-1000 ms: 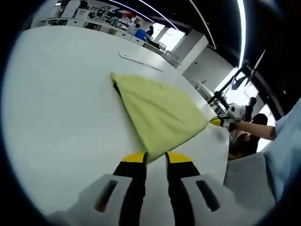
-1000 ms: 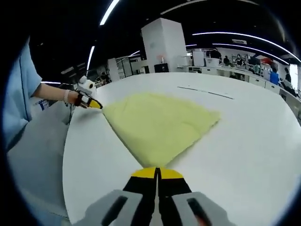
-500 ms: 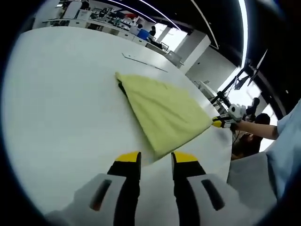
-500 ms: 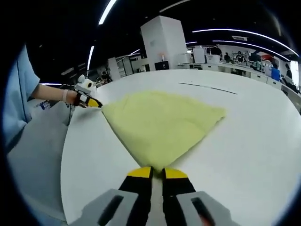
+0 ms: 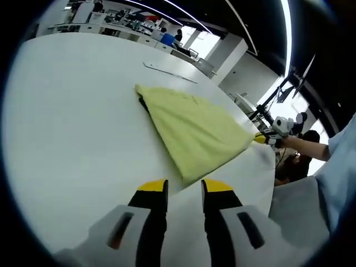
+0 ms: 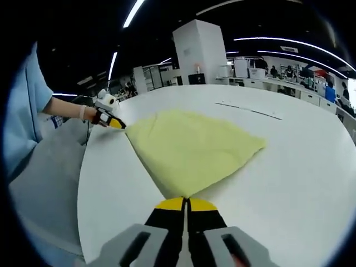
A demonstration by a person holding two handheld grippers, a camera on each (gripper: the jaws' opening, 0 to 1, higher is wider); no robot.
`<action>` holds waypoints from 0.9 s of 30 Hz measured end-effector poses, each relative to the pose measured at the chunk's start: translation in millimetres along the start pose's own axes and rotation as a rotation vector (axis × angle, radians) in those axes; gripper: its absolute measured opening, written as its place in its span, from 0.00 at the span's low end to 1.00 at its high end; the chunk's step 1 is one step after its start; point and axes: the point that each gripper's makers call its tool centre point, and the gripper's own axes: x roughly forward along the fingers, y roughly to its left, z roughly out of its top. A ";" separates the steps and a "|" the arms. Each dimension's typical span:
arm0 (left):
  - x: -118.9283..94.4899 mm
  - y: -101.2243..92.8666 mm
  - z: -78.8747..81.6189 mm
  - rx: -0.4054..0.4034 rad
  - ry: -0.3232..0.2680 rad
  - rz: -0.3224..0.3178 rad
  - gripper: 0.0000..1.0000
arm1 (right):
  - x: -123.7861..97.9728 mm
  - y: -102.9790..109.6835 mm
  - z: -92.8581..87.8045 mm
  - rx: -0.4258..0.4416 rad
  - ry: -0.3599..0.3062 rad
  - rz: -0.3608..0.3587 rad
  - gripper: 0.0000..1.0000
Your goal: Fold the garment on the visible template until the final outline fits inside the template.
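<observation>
As I read both views, jaws first, the findings are these.

Left jaws: my left gripper stands with its yellow-tipped jaws apart, a clear gap between them, nothing held. The tips sit just short of the near corner of the garment, on bare worktop.

Right jaws: my right gripper has its jaws closed together at the near corner of the garment. I cannot tell whether any cloth is pinched between the tips.

Garment: the yellow garment lies flat on the worktop, folded to a roughly triangular outline, in the right gripper view spreading away from my right jaws.

Other gripper in view: in the left gripper view my right gripper shows at the garment's far right corner; in the right gripper view my left gripper shows at its left corner, held in my hand.

Worktop: white and round-edged. A thin dark line is marked on it beyond the garment, well apart from the cloth.

Surroundings: office desks and ceiling light strips lie beyond the worktop.
</observation>
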 end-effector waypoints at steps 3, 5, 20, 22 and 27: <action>3.1 -0.9 0.6 0.003 0.002 -0.004 0.18 | 0.2 -0.1 -0.6 0.007 0.002 0.003 0.00; 5.3 -1.2 0.3 0.006 0.007 -0.006 0.18 | -0.1 0.3 -0.8 0.006 0.004 0.004 0.00; 0.2 -10.9 -10.7 -0.004 0.015 -0.017 0.00 | -9.0 5.0 -13.3 0.057 0.010 -0.003 0.00; -2.2 -15.2 -17.1 -0.019 0.016 -0.024 0.00 | -11.1 8.8 -19.4 0.075 0.012 -0.003 0.00; -11.4 -23.0 -37.0 -0.035 0.015 -0.043 0.00 | -18.4 24.3 -35.7 0.135 -0.001 0.008 0.00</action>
